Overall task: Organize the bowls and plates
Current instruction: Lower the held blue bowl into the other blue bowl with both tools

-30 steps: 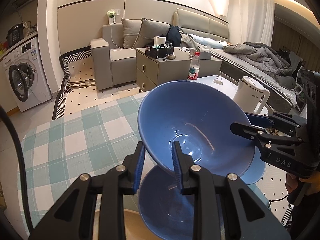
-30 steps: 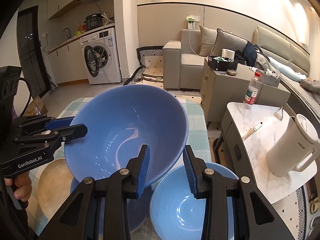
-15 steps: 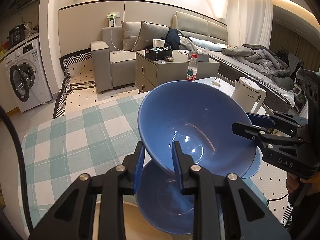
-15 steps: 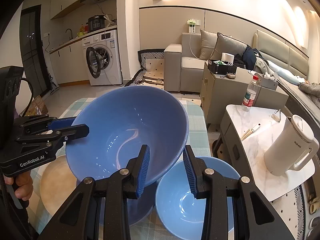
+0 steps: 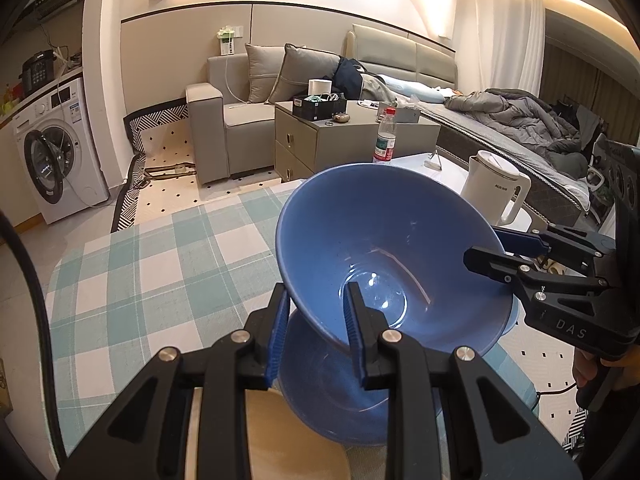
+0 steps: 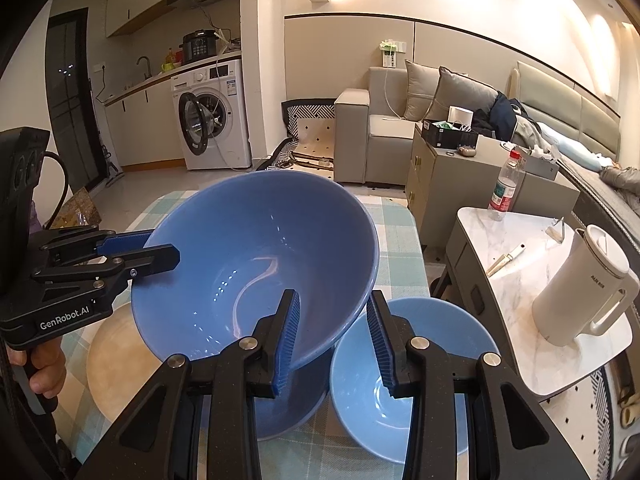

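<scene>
A large blue bowl (image 5: 380, 248) (image 6: 256, 248) hangs tilted above the table, gripped by opposite sides of its rim. My left gripper (image 5: 316, 320) (image 6: 160, 252) is shut on the rim, one pad inside and one outside. On the other side my right gripper (image 6: 334, 332) (image 5: 480, 256) is shut on the rim in the same way. Directly under it a second dark blue bowl (image 5: 328, 380) (image 6: 292, 404) rests on the table, partly hidden. A lighter blue bowl (image 6: 400, 380) stands to its right. A tan plate (image 6: 116, 352) (image 5: 288, 440) lies to its left.
The table wears a green checked cloth (image 5: 160, 260). Beyond its right edge is a marble side table (image 6: 520, 280) with a white kettle (image 6: 580, 288) and a water bottle (image 6: 506, 188). A person's hands (image 6: 44, 368) hold both gripper handles.
The held bowl has shifted a little across the table with both grippers, so the bowl below shows slightly differently. Both grips are unchanged.
</scene>
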The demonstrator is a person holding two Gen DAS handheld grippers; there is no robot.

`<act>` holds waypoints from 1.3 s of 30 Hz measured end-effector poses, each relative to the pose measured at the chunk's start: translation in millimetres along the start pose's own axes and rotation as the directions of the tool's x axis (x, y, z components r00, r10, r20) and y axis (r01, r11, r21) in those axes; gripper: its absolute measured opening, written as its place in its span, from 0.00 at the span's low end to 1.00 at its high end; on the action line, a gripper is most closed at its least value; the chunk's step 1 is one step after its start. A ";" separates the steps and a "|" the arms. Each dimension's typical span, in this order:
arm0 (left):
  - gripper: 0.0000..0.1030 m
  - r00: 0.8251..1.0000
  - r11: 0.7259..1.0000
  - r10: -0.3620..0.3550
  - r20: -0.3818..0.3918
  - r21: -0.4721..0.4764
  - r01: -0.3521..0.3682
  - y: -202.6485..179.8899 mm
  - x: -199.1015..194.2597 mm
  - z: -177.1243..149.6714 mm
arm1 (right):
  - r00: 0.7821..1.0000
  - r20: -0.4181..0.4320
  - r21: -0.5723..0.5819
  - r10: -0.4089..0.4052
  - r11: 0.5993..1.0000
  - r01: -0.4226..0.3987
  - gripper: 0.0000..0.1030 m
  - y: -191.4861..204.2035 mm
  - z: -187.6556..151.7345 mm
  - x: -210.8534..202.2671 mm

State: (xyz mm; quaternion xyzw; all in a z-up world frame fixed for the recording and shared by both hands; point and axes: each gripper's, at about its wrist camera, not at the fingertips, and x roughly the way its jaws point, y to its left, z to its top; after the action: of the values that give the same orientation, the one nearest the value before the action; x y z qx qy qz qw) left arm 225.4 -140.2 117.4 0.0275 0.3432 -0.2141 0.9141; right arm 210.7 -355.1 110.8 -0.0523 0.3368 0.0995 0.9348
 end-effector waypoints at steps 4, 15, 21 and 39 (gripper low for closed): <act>0.24 1.000 1.000 0.004 0.001 0.001 -0.004 0.8 -4.3 -4.5 | 1.000 0.007 0.007 0.007 1.000 -0.007 0.35 4.9 -5.7 -3.0; 0.24 1.000 1.000 0.009 -0.002 0.010 -0.009 0.4 -8.5 -16.4 | 0.999 0.043 0.051 -0.011 0.999 0.009 0.35 15.4 -28.5 -10.5; 0.24 1.000 1.000 0.021 -0.006 0.004 -0.021 0.5 -5.6 -24.7 | 0.999 0.047 0.070 -0.006 0.998 0.003 0.35 19.7 -42.5 -8.3; 0.24 0.998 0.998 0.049 -0.025 -0.049 -0.050 5.0 11.0 -45.4 | 0.996 0.082 0.012 -0.041 0.999 0.040 0.36 38.7 -63.4 -7.6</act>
State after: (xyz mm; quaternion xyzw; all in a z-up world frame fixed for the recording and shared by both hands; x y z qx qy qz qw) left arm 206.9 -130.8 75.3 0.0161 0.3587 -0.1827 0.9153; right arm 157.2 -329.0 65.8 -0.0502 0.2973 0.0809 0.9500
